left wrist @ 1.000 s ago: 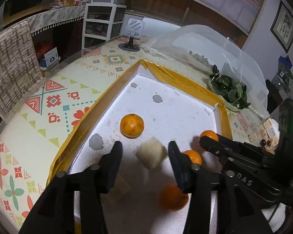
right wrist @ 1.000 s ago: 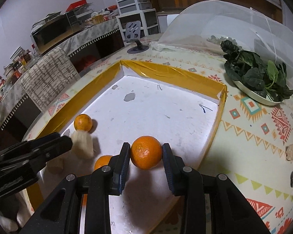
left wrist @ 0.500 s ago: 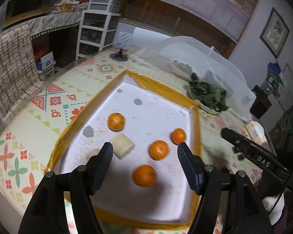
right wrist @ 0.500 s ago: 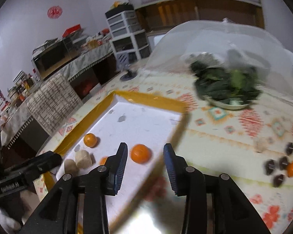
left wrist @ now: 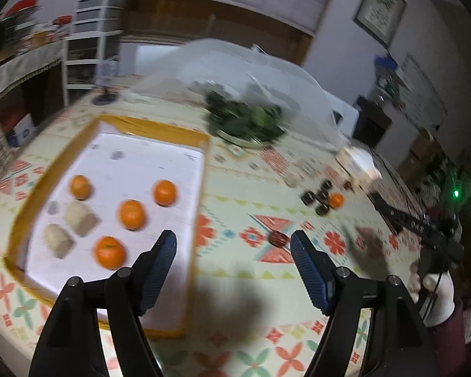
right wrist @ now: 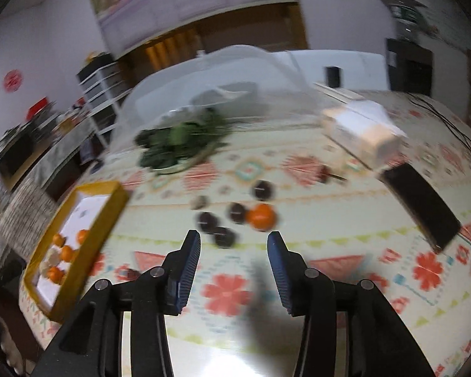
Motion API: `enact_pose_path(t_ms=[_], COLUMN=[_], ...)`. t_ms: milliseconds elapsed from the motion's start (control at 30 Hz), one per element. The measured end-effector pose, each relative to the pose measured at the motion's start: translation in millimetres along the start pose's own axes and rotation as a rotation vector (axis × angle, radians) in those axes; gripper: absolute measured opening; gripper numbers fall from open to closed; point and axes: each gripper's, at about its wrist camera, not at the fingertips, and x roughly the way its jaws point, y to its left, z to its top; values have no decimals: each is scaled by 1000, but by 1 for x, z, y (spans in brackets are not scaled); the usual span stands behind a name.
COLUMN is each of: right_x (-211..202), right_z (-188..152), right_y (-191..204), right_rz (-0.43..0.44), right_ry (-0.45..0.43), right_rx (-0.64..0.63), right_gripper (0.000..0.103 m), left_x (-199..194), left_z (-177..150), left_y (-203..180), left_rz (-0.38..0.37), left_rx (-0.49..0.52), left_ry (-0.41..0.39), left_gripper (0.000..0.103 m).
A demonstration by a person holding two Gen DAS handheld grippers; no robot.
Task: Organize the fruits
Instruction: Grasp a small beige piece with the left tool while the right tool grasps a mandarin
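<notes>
A white tray with a yellow rim holds several oranges and two beige rough fruits; it also shows at the left of the right wrist view. One orange lies on the patterned tablecloth among several dark round fruits; it also shows in the left wrist view. A reddish-brown fruit lies alone on the cloth. My left gripper is open and empty above the tray's right edge. My right gripper is open and empty, just short of the loose orange.
A plate of leafy greens sits under a clear dome cover. A white box and a black phone-like slab lie to the right. The other gripper and a gloved hand show at the right.
Both grippers have swung right, away from the tray, and risen. The right gripper let go of the orange in the tray and now faces the loose orange. Both views are blurred by motion.
</notes>
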Motion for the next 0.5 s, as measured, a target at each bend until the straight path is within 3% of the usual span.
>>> enact_pose_path(t_ms=[167, 433, 500], right_x=[22, 78, 90], right_z=[-2, 11, 14], right_y=[-22, -26, -27], right_rz=[10, 8, 5], right_ry=[35, 81, 91], right_rx=[49, 69, 69], right_gripper=[48, 48, 48], left_x=[32, 68, 76], left_z=[-6, 2, 4], left_y=[-34, -47, -51], left_rz=[-20, -21, -11], left_rx=[69, 80, 94], left_ry=[69, 99, 100], left_gripper=[74, 74, 68])
